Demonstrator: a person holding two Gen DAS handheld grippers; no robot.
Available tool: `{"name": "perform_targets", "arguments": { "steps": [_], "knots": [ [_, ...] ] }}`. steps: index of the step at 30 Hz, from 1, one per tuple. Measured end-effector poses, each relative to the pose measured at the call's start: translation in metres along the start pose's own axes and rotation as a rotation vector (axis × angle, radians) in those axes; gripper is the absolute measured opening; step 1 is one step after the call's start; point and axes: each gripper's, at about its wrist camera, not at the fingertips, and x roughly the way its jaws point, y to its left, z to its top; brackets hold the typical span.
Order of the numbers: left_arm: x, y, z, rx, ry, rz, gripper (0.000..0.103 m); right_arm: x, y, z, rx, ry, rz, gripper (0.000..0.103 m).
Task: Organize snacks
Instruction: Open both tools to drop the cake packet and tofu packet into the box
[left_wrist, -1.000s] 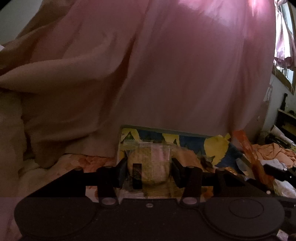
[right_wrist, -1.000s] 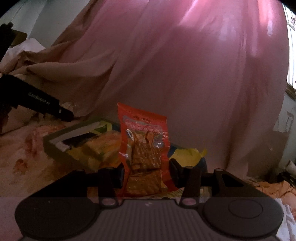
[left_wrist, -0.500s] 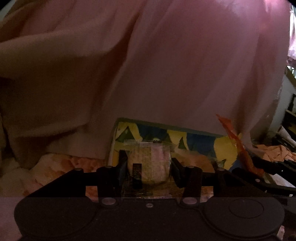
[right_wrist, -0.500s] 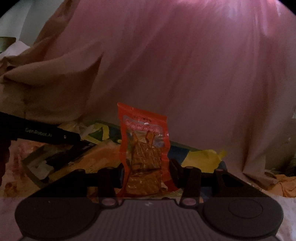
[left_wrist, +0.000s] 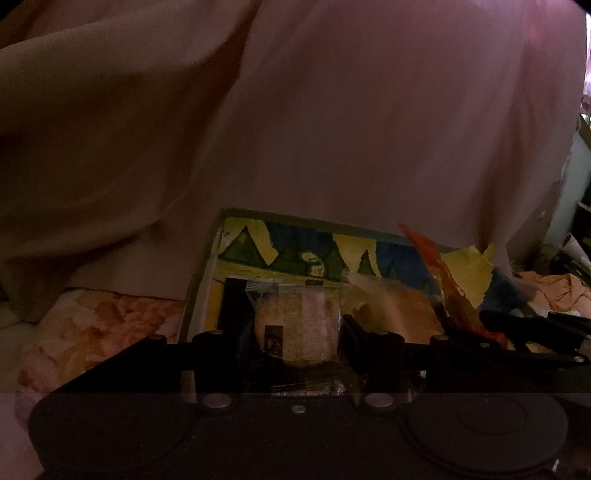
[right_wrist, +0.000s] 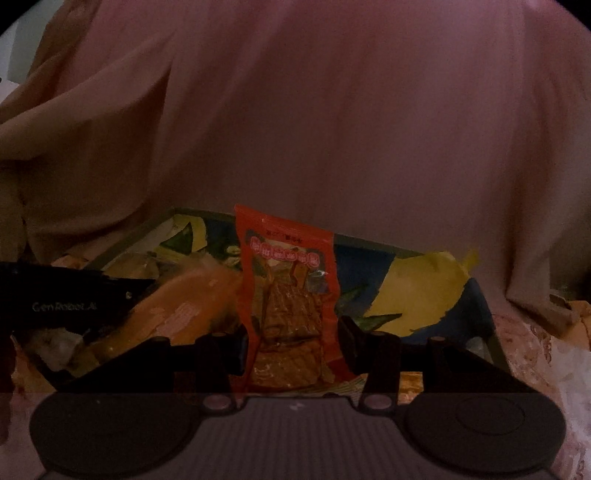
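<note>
Draping pink curtain (left_wrist: 369, 129) behind box (right_wrist: 491, 332); floral bedding (left_wrist: 92, 325).

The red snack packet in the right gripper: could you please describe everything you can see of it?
The red snack packet is a glossy plastic pouch with a pale label band near the top and brown pieces showing through a clear window. It stands upright, clamped low down between the right gripper jaws, its sealed top edge free, in front of the colourful box.

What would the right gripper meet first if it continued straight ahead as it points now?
Probably the box: the right gripper, shut on the red snack packet, points down into it. Depth is unclear; the pink curtain hangs behind.
</note>
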Motion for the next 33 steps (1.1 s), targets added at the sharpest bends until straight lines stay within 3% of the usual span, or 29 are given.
{"name": "perform_targets", "arguments": {
  "steps": [10,13,16,18,20,27,33],
  "knots": [
    [0.006,0.002,0.001,0.001,0.009,0.0,0.054,0.004,-0.009,-0.004,0.025,-0.01,0.01,0.055],
    [0.005,0.002,0.002,-0.007,0.01,0.017,0.071,0.0,-0.008,-0.005,0.022,-0.025,-0.009,0.06],
    [0.001,0.003,0.003,-0.031,0.01,0.039,0.083,-0.003,-0.007,-0.006,0.007,-0.042,-0.043,0.072],
    [-0.003,0.001,0.006,-0.026,0.0,0.047,0.093,-0.008,-0.006,-0.006,-0.008,-0.061,-0.065,0.086],
    [-0.01,-0.002,0.01,-0.017,-0.02,0.069,0.098,-0.015,-0.005,-0.004,-0.018,-0.078,-0.073,0.089],
    [-0.048,-0.005,0.015,-0.058,-0.08,0.104,0.102,-0.054,-0.015,0.007,0.035,-0.158,-0.093,0.101],
    [-0.09,-0.008,0.017,-0.083,-0.121,0.126,0.102,-0.093,-0.023,0.016,0.081,-0.214,-0.064,0.103]
  ]
}}
